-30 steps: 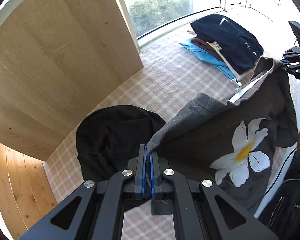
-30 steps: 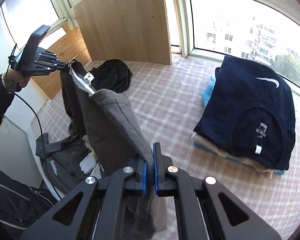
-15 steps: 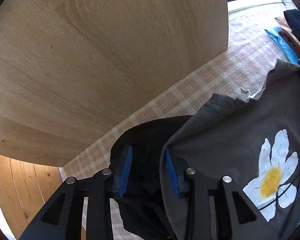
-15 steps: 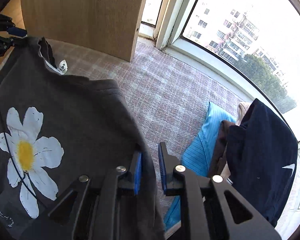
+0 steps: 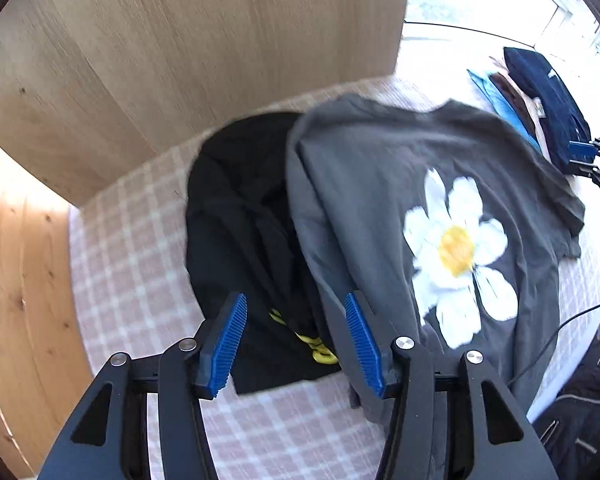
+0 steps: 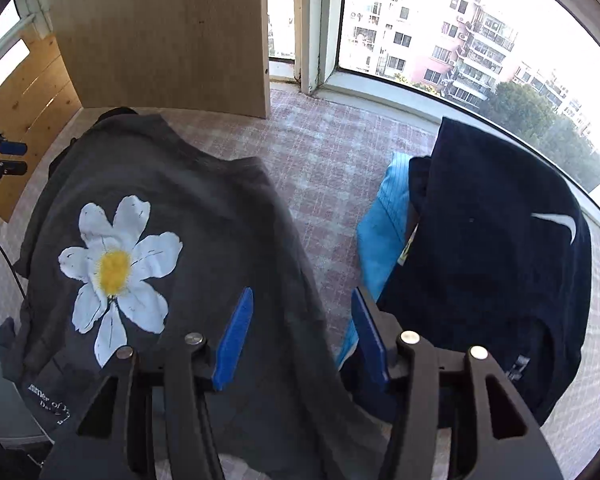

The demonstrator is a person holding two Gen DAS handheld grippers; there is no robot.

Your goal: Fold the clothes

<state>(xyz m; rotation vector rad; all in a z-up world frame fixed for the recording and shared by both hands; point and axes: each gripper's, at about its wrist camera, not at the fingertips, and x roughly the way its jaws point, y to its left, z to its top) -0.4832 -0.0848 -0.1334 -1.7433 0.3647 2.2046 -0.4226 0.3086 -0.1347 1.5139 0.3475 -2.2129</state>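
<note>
The left gripper [image 5: 296, 336] points steeply down with its blue pads [image 5: 228, 344] standing apart; its jaws have just been opening, and nothing is pinched between them. Below the gap lies the edge of the grey T-shirt [image 5: 380, 184] where it overlaps a black garment [image 5: 236, 216] that bears a bit of yellow print. The right gripper [image 6: 300, 336] also hangs with its jaws parted, having just been opening too; the right-hand border of the grey shirt runs under the gap, but neither pad presses on it.

The grey T-shirt lies spread on the pink checked cover [image 5: 132, 264], its white daisy with a yellow centre [image 6: 116, 268] facing up. In the right wrist view some small white lettering shows near the shirt's lower left corner, too small to read. The shirt's far left part is draped over the black garment, which sits crumpled against the foot of a light wooden panel [image 5: 180, 60].

Just beside the shirt on its right, a stack of folded clothes rests on the same cover: a navy top with a white swoosh [image 6: 500, 248] on top, a bright blue piece [image 6: 384, 232] sticking out beneath it. Bare checked cover separates the stack from the shirt.

Further off, a window [image 6: 440, 32] looks out on apartment blocks and trees.
</note>
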